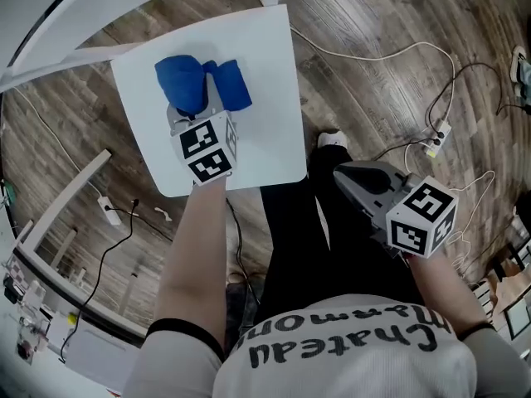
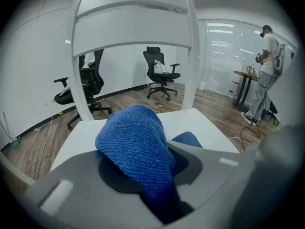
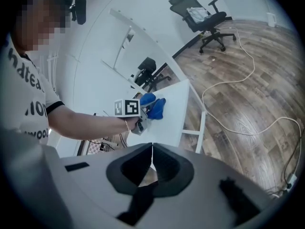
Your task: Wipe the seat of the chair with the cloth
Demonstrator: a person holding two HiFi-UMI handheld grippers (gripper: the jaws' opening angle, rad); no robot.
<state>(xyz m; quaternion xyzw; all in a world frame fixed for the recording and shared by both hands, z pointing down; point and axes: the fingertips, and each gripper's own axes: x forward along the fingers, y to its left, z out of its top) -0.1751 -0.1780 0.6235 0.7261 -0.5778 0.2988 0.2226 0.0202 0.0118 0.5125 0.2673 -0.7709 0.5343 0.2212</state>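
Left gripper [image 1: 197, 113] clenched on blue cloth [image 1: 202, 84]; fabric bunched between jaws, bulging out front. Cloth sits on white chair seat [image 1: 265, 98], back half, nearer left edge than right, with one fold lying beside jaws toward seat middle. Right gripper [image 3: 152, 159] off seat, beyond right front corner, over person's leg [image 1: 290, 239]; jaws pressed together, nothing between them.

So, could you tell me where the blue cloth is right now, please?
In the head view the blue cloth sits at upper left, near the middle of the white chair seat, gripped in the left tool.
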